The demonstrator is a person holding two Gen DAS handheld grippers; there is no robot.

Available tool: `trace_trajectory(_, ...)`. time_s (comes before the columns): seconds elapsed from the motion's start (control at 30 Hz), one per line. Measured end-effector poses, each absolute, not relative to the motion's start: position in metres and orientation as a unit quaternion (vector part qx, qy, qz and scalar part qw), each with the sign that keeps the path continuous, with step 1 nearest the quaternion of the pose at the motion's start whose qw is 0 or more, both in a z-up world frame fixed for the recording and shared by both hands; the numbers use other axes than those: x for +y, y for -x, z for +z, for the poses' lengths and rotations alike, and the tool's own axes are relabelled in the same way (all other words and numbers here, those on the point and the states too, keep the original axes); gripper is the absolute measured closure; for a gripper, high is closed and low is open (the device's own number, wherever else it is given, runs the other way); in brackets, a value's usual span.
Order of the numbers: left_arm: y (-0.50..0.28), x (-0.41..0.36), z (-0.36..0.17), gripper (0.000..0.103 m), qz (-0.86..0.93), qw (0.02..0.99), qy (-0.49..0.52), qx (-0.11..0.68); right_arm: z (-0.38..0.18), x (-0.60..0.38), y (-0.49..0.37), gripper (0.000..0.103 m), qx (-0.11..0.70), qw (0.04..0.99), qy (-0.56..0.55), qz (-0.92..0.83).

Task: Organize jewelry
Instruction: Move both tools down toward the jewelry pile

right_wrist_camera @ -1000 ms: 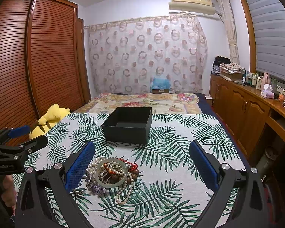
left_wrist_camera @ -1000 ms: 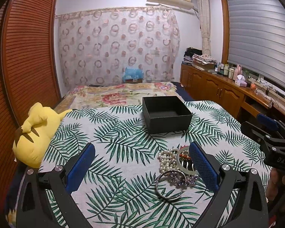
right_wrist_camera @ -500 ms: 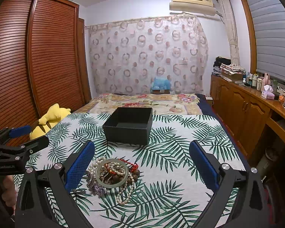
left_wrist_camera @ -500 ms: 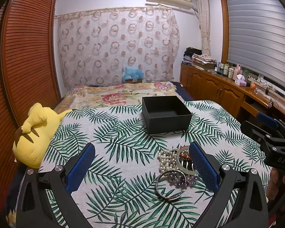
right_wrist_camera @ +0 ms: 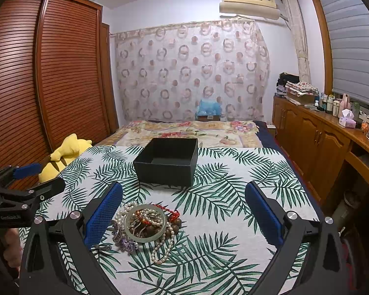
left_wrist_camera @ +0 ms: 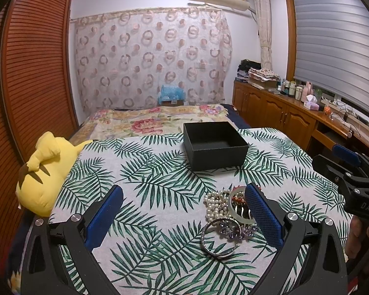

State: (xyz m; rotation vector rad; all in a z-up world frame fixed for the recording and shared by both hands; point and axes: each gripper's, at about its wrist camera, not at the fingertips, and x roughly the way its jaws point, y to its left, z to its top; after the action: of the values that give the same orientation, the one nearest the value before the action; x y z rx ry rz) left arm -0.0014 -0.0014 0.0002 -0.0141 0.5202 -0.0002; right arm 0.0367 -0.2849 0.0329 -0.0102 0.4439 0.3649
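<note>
A heap of jewelry (right_wrist_camera: 145,226) lies on the palm-leaf cloth (right_wrist_camera: 221,196): a pale green bangle (right_wrist_camera: 135,236), pearl strands, red and brown beads, a purple piece. In the left wrist view the same jewelry heap (left_wrist_camera: 223,211) includes a silver bangle (left_wrist_camera: 219,237) nearest me. An open black box (left_wrist_camera: 215,145), (right_wrist_camera: 168,161) stands empty behind the heap. My left gripper (left_wrist_camera: 184,215) is open above the cloth, its right finger over the heap. My right gripper (right_wrist_camera: 183,215) is open too, its left finger beside the heap. Neither holds anything.
A yellow plush toy (left_wrist_camera: 45,172) lies at the cloth's left edge by the slatted wardrobe (right_wrist_camera: 37,86). A floral bedspread (left_wrist_camera: 160,120) stretches behind the box. Wooden cabinets (right_wrist_camera: 319,142) with bottles run along the right wall. A hand (right_wrist_camera: 7,248) grips the left tool.
The right gripper has edged slightly forward and up over the heap. The left gripper and the jewelry have stayed put.
</note>
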Motion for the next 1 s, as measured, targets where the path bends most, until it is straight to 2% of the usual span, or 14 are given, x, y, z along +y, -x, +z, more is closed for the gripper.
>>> trace_trajectory(0.4,0.001,-0.002,0.0,0.007,0.0,0.966,0.006,0.258,0.032,-0.279,-0.031,0.003,0.221,0.958,0.004,0.183)
trace_trajectory(0.87,-0.013,0.011,-0.032,0.007,-0.006,0.955,0.012,0.295,0.018,-0.274,-0.04,0.003,0.241,0.947,0.012,0.212)
trace_trajectory(1.0,-0.018,0.016,-0.04,0.007,-0.015,0.949,0.009,0.315,0.01,-0.27,-0.043,0.009,0.255,0.94,0.021,0.226)
